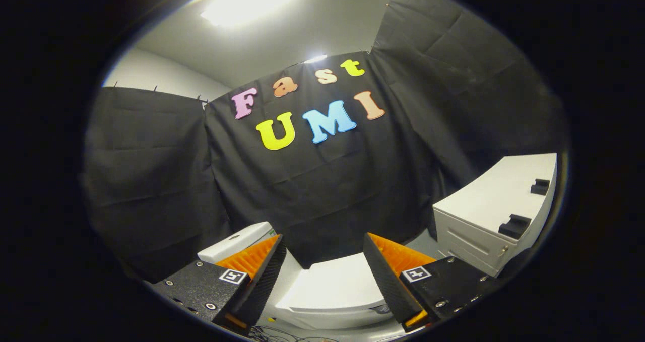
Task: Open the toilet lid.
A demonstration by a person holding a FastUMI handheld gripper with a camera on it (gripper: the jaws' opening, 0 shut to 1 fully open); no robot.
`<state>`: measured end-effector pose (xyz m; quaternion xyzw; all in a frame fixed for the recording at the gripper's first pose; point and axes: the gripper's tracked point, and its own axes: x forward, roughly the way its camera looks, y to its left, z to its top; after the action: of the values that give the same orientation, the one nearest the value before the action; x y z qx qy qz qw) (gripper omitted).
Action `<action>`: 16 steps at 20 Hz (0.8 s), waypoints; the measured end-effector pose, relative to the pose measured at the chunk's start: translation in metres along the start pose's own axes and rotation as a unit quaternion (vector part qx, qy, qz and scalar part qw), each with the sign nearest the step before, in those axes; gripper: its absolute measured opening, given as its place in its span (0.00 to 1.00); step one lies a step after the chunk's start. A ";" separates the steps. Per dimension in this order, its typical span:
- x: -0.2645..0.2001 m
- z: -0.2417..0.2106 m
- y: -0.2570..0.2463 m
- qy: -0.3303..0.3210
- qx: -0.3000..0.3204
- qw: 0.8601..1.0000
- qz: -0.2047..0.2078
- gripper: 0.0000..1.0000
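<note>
Hovering with fingers spread apart and empty, the gripper (322, 261) sits above the toilet lid (335, 286), which lies closed below and just ahead, between them.

1. I see black cloth (322, 181) hung in creased panels as the booth wall ahead of me and to both sides.
2. Above it, I see a pale ceiling (312, 29) with a bright light panel (252, 2).
3. To my right stands a white cabinet (484, 216) with drawers; two small black blocks (514, 225) rest on top.
</note>
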<state>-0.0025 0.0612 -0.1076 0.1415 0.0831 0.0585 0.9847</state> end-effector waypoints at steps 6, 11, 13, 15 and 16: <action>0.009 -0.059 -0.002 0.041 0.082 0.996 -0.014 0.96; 0.020 -0.140 -0.041 0.100 0.159 0.980 -0.058 0.96; 0.019 -0.173 -0.060 0.127 0.190 0.971 -0.073 0.95; 0.019 -0.194 -0.080 0.141 0.227 0.960 -0.089 0.96; 0.019 -0.205 -0.092 0.147 0.240 0.954 -0.100 0.95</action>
<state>-0.0120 0.0315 -0.3310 0.3547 0.2519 -0.0421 0.8994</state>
